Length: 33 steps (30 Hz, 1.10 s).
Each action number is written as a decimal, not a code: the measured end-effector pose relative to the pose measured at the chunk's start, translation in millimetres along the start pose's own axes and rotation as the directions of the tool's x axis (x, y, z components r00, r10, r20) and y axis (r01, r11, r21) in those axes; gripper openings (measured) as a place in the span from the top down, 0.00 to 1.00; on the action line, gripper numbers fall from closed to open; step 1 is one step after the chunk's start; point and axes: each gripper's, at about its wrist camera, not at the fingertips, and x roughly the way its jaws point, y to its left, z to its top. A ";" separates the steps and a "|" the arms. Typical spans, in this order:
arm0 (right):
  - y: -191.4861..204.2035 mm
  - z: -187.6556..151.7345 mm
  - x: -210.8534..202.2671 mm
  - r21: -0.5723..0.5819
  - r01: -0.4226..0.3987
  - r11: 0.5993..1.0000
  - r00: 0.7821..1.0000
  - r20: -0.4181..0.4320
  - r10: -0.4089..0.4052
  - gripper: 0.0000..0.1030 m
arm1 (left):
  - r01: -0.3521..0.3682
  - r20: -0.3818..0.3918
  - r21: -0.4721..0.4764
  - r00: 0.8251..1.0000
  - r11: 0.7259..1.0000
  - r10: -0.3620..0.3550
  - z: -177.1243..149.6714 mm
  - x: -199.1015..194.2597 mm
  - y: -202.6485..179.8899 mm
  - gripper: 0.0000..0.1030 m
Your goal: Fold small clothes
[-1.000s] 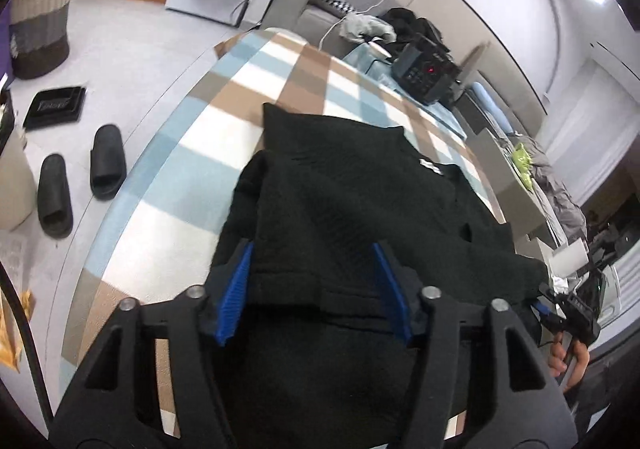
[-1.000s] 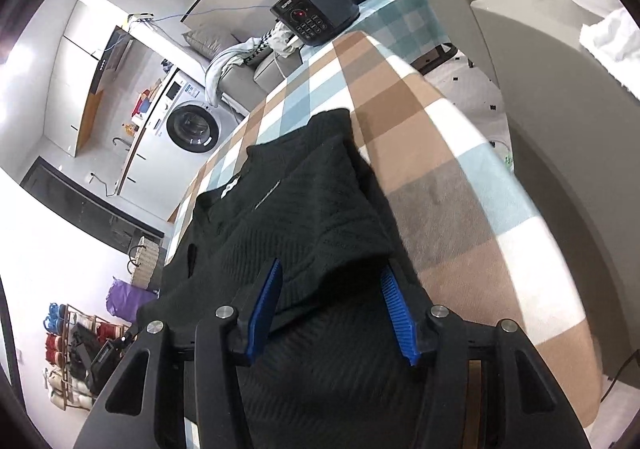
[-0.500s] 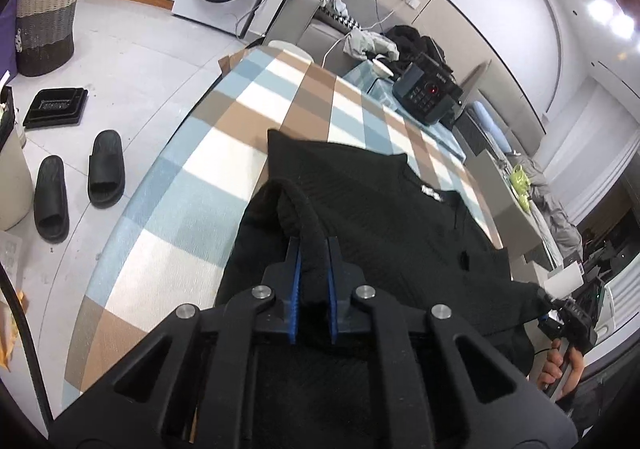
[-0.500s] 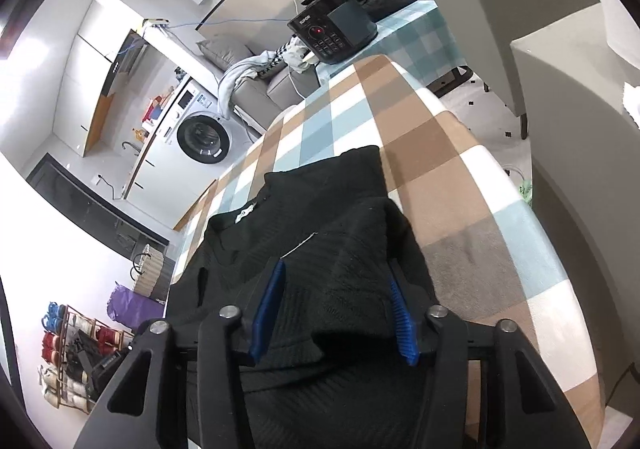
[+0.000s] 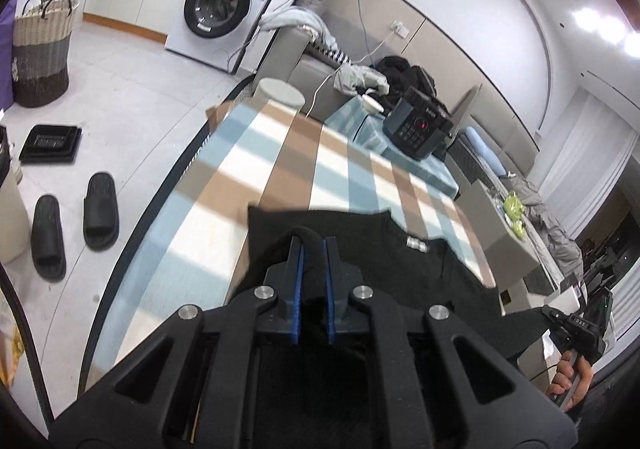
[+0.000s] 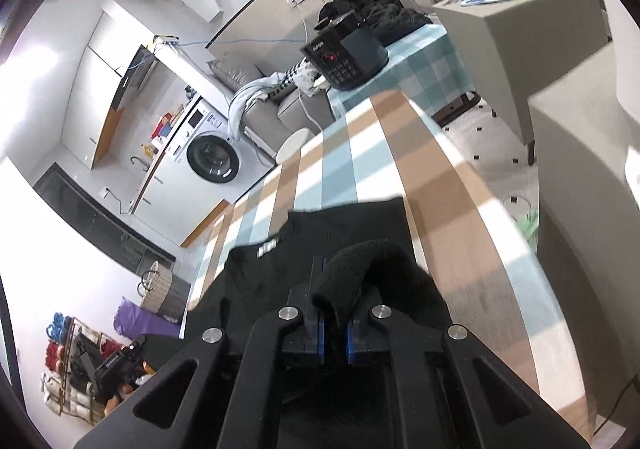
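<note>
checked tablecloth [image 5: 256, 185] bearing one black knit top [image 5: 436, 269] — left gripper [image 5: 313, 245] and right gripper [image 6: 336, 289] each clamped tight on a raised fold of it.

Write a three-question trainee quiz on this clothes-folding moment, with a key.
1. True or false: both grippers are shut on the black garment.
2. Which item stands on the far blue-checked cloth? A) black keypad device B) washing machine C) slippers
3. Fill in: the garment lies on a ____ tablecloth.

Key:
1. True. The left gripper and the right gripper each pinch a fold of fabric.
2. A, the black keypad device; the washing machine and slippers are on the floor.
3. Checked: the checked tablecloth has brown, blue and white squares.
</note>
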 end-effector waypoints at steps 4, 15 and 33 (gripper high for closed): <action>3.8 28.3 23.6 0.028 0.023 0.999 1.000 0.016 -0.023 0.94 | -0.002 0.023 -0.004 1.000 1.000 0.002 29.5 22.3 -5.8 0.94; -9.2 57.6 65.3 0.035 0.098 0.995 0.995 -0.004 -0.098 0.65 | -0.166 -0.085 -0.091 0.984 0.982 0.159 48.2 89.6 26.4 0.52; 6.4 27.5 106.4 -0.245 0.223 0.944 0.955 -0.142 -0.262 0.63 | -0.188 -0.177 0.020 0.966 0.982 0.189 -8.9 51.9 38.5 0.52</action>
